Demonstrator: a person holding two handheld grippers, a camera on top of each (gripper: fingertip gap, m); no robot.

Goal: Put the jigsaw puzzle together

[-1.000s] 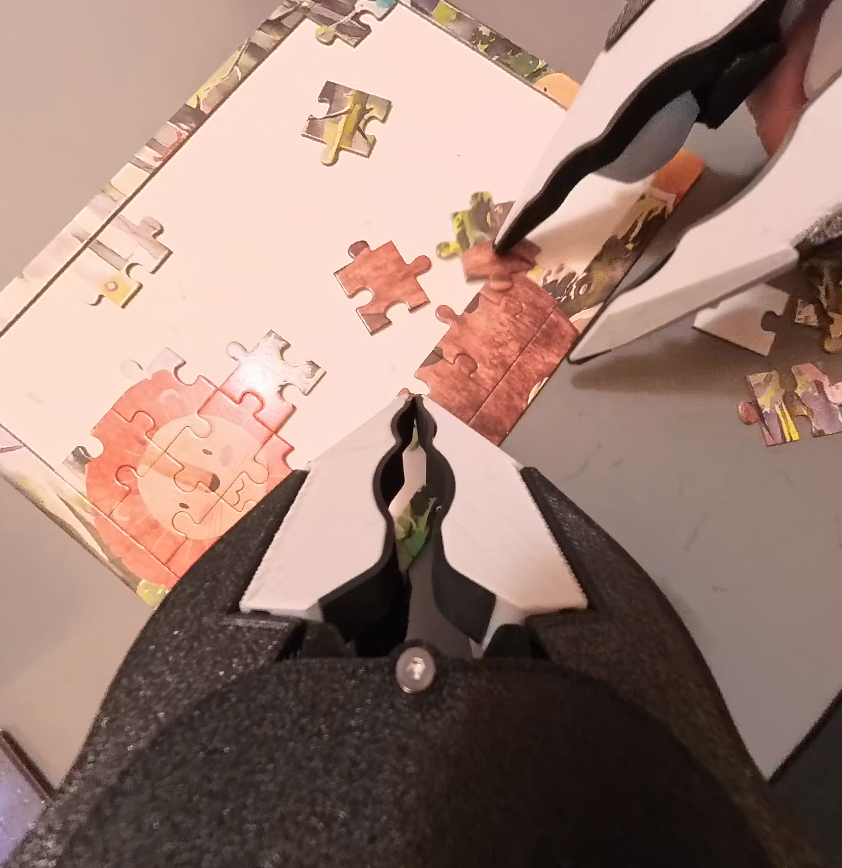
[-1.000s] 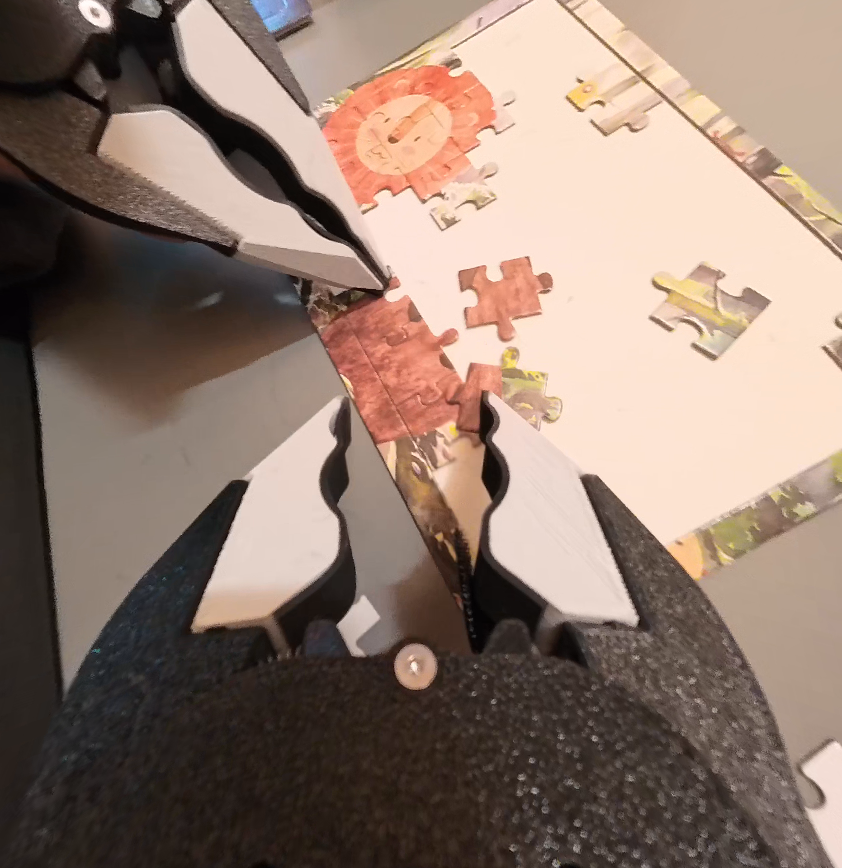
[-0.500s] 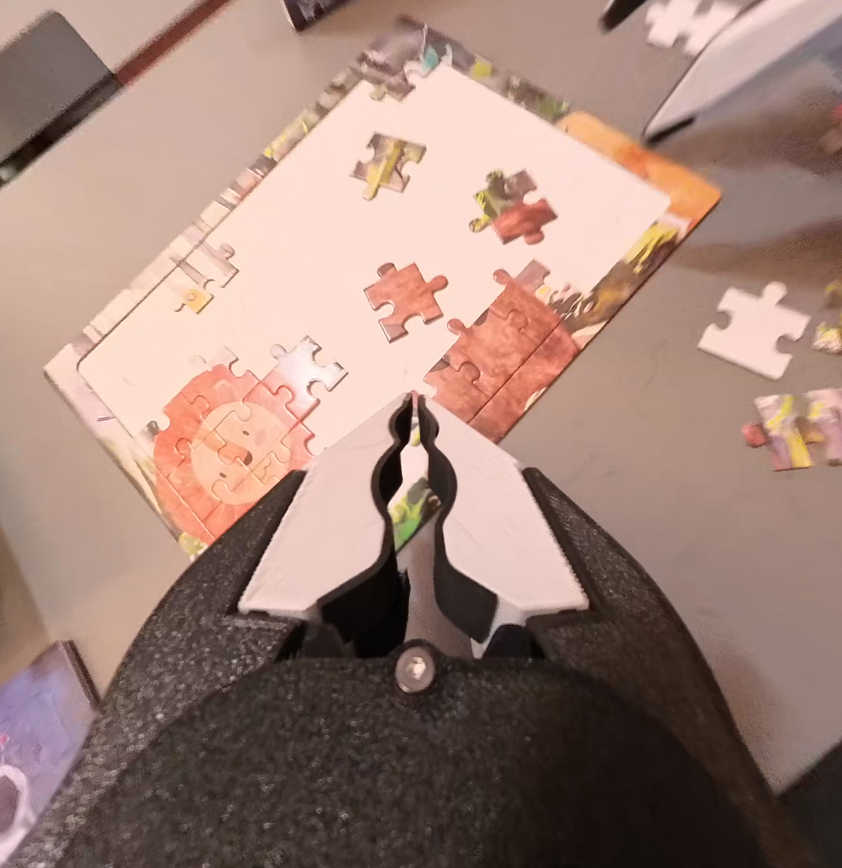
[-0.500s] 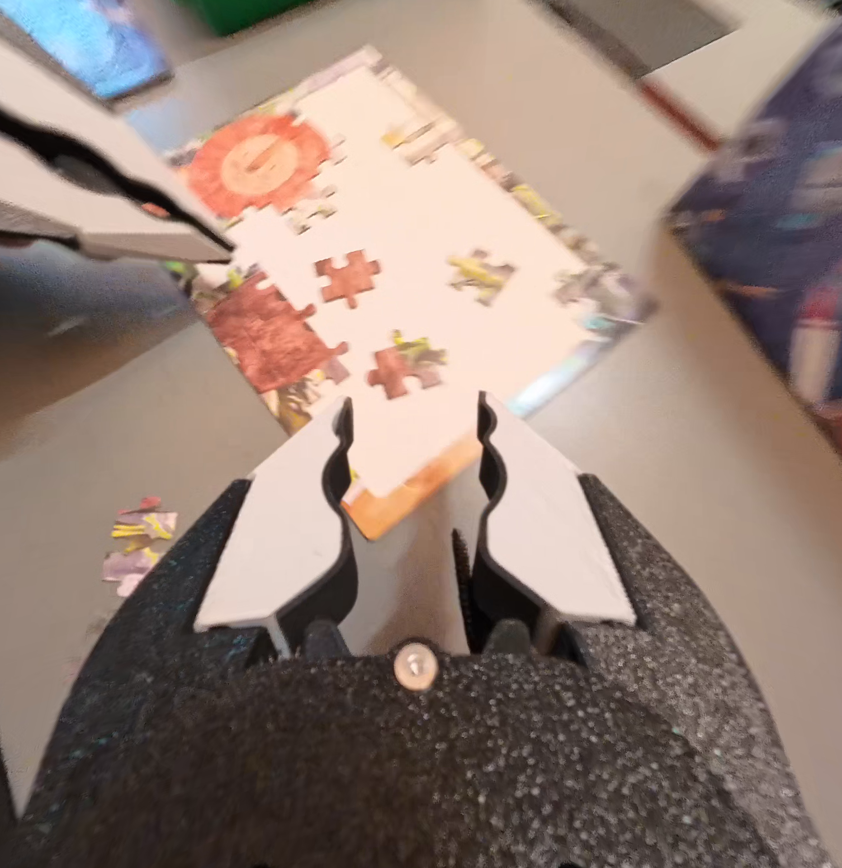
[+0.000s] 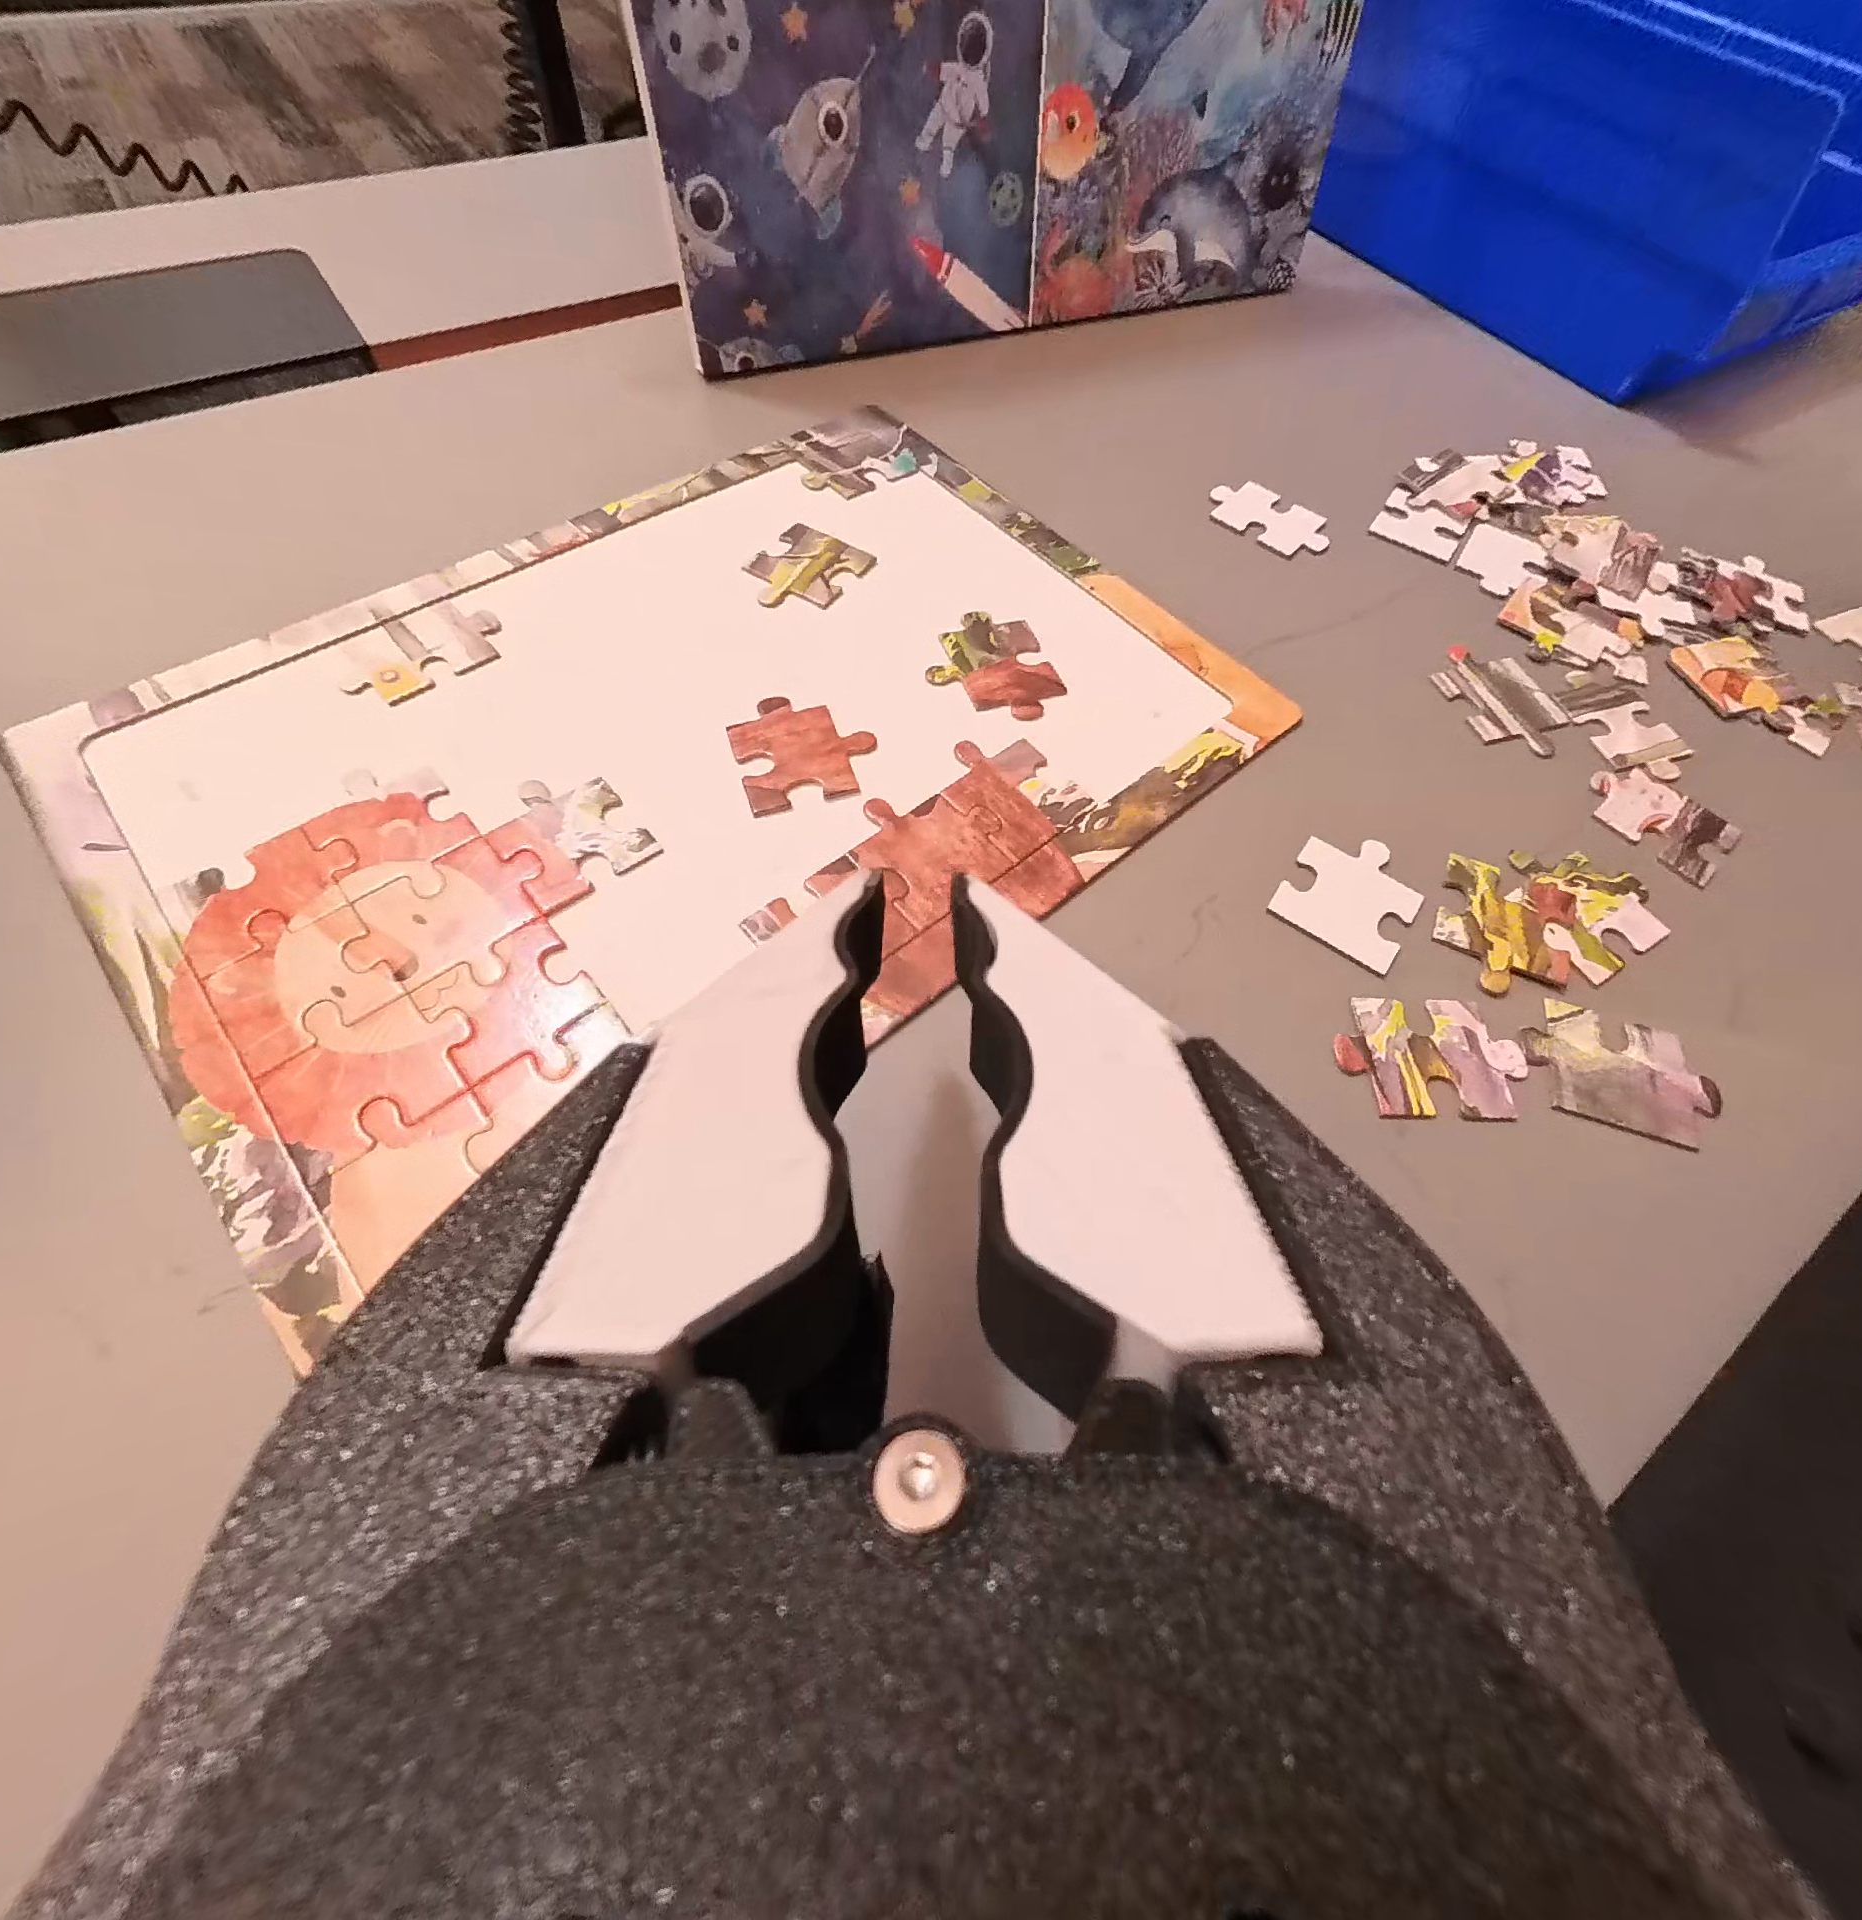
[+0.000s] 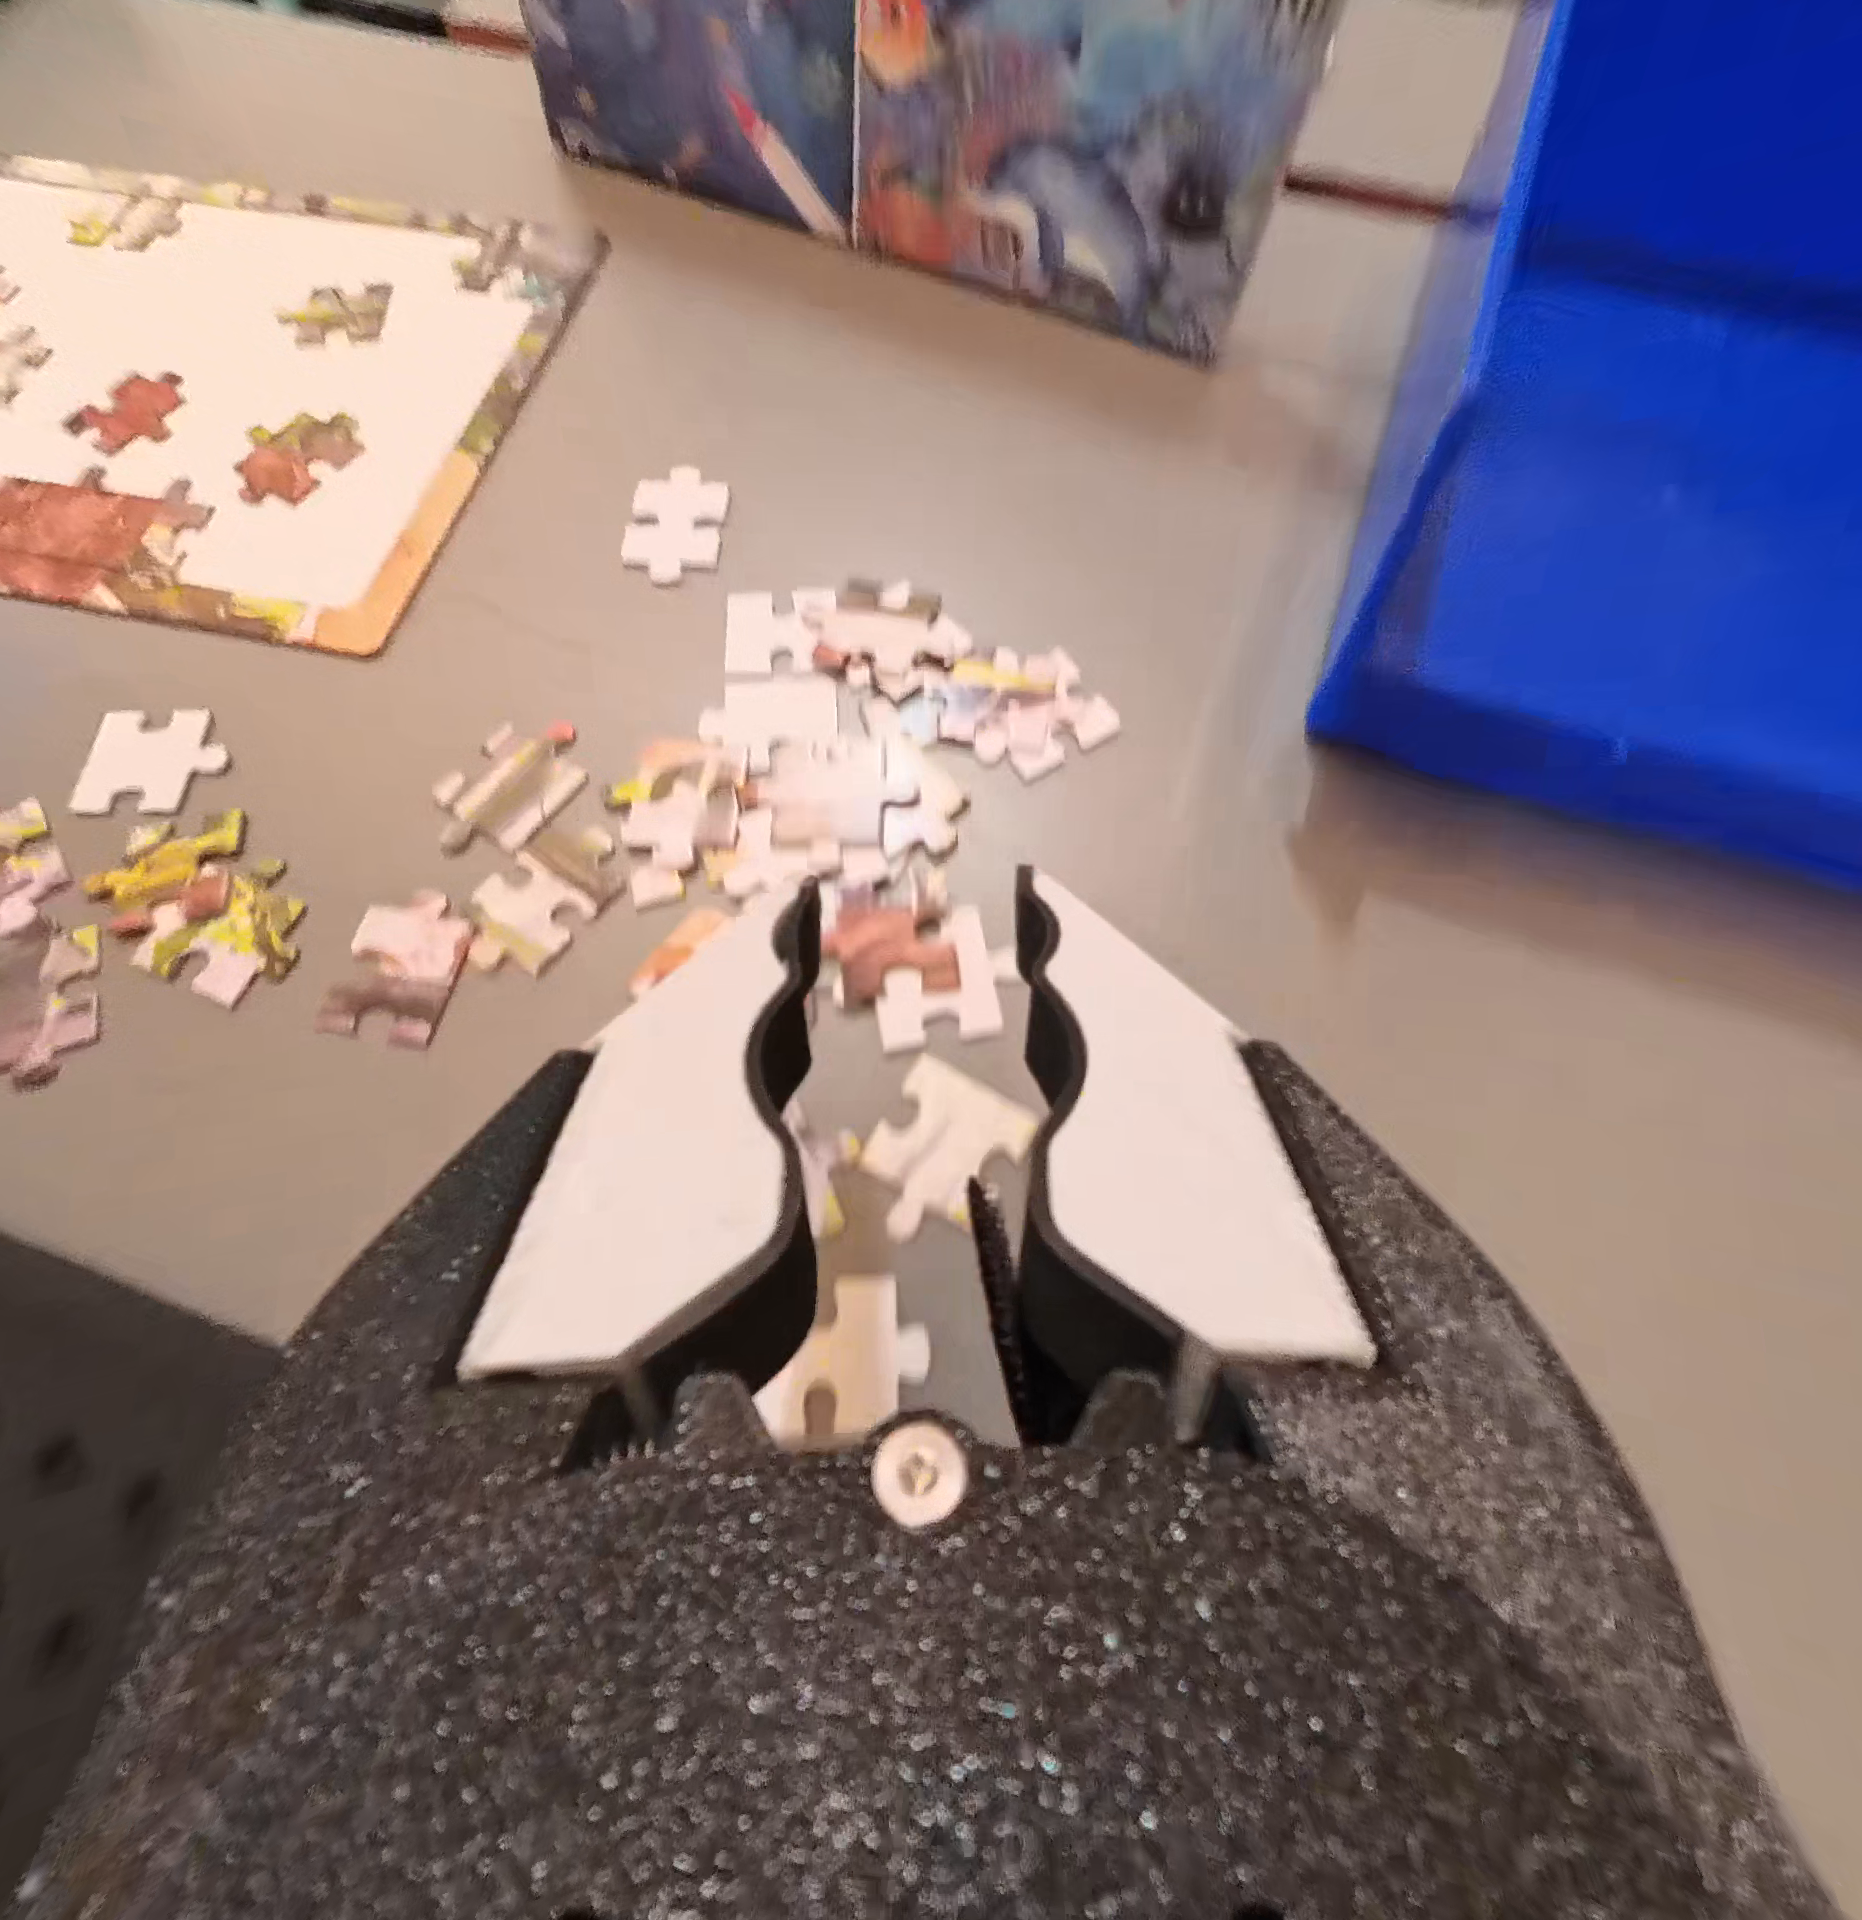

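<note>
**Both grippers pull back from the board; right one swings to the loose pile**

Grey table (image 5: 1166,343) carries the puzzle board (image 5: 1259,717), a picture-covered box (image 5: 989,156) behind it and a blue bin (image 5: 1633,208) at the far right. A second ago the right gripper was pressing a brown-and-green piece against the brown block at the board's near edge; that piece (image 5: 994,665) now lies loose on the white backing, apart from the brown block (image 5: 968,831), so it looks unseated. The left gripper (image 5: 916,883) held a greenish piece between closed fingers a second ago; now its fingers stand a narrow gap apart with nothing between them, and where that piece went I cannot tell.

The right gripper (image 6: 916,894) has swung away from the board and now points down over the heap of loose pieces (image 6: 854,748), fingers wide apart and empty, a brownish piece (image 6: 896,951) showing between the tips. The view is blurred, so it is probably moving. My reading: fetching another piece comes next.

The left gripper hovers high above the board's near edge, tilted forward. The lion face (image 5: 366,956) sits assembled at the board's left; most of the backing is bare.
</note>
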